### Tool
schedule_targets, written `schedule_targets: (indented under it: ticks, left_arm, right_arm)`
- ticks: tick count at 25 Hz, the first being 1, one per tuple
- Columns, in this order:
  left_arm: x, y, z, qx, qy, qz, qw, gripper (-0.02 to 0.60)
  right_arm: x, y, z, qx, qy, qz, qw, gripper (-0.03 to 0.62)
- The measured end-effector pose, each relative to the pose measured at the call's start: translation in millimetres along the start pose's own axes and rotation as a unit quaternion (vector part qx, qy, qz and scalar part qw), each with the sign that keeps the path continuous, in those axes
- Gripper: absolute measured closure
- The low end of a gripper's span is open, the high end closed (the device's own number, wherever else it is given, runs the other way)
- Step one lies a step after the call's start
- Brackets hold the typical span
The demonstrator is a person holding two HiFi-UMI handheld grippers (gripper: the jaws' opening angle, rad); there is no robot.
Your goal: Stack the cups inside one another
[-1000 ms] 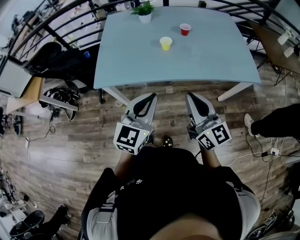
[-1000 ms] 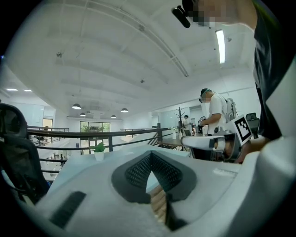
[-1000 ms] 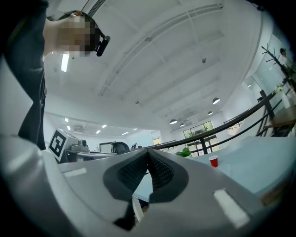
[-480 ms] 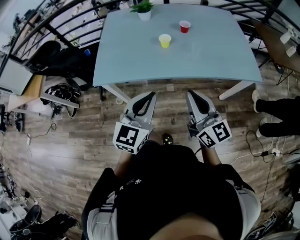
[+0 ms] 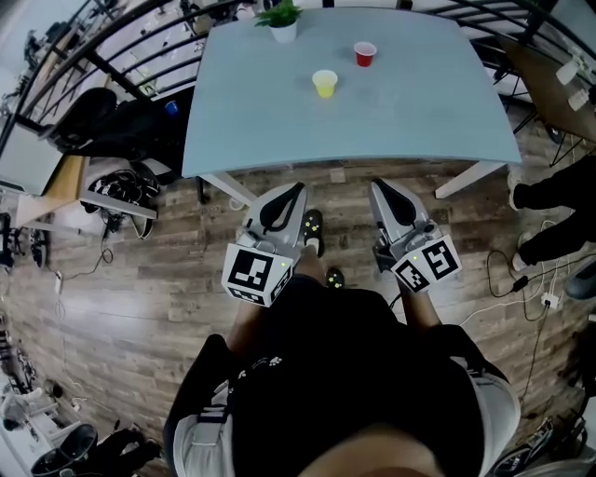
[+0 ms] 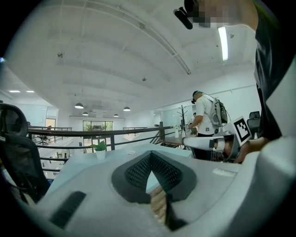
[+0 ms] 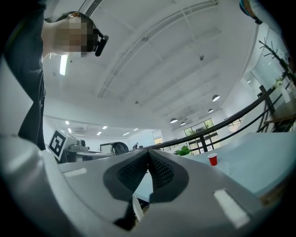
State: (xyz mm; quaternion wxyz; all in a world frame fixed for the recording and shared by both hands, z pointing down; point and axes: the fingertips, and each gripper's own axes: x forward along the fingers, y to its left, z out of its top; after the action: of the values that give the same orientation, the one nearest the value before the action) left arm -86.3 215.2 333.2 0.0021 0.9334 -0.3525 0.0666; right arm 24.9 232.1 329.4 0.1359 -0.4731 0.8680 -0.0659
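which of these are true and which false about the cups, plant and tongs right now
1. The yellow cup and the red cup stand apart on the table. True.
2. The left tongs hold the yellow cup. False: they are shut on nothing, short of the table.
3. The plant stands near the table's far edge. True.
4. The right tongs are wide open. False: they are shut and empty.
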Motion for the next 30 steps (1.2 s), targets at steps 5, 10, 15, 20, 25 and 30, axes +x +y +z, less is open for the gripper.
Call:
schedule_targets:
  ticks: [5,10,15,20,25,30]
  left_arm:
    - [25.4,5.9,5.7,0.001,-0.006,-0.023,0.9997,0.595]
    - [52.7,9.1,7.2,-0.003,-0.007,-0.043,0.9991,0.595]
    - [73.1,21.0,5.3,-0.004,-0.005,-0.055,0.9985,0.595]
    - [87.7,34.2,4.7,-0.006,-0.008,-0.06,0.9982,0.595]
    - [106.2,50.2,2.6,-0.014,-0.007,-0.064,0.9978,0.595]
    - [126.4,65.9,4.3,-0.015,-0.003,-0.069,0.9975,0.595]
  right_arm:
    - [3.7,-18.8,3.4,-0.004,-0.001,-0.022,1.0,0.597]
    - [7.2,-42.2,7.1,-0.007,0.0,-0.043,0.999,0.599]
    - [15.4,-61.4,4.5,-0.006,0.0,-0.063,0.998,0.599]
    - [29.5,-72.2,2.2,-0.007,0.001,-0.068,0.998,0.599]
    - [46.5,-86.9,0.9,-0.011,0.008,-0.074,0.997,0.599]
    - [62.4,-104.9,1.3,-0.012,0.015,-0.084,0.996,0.599]
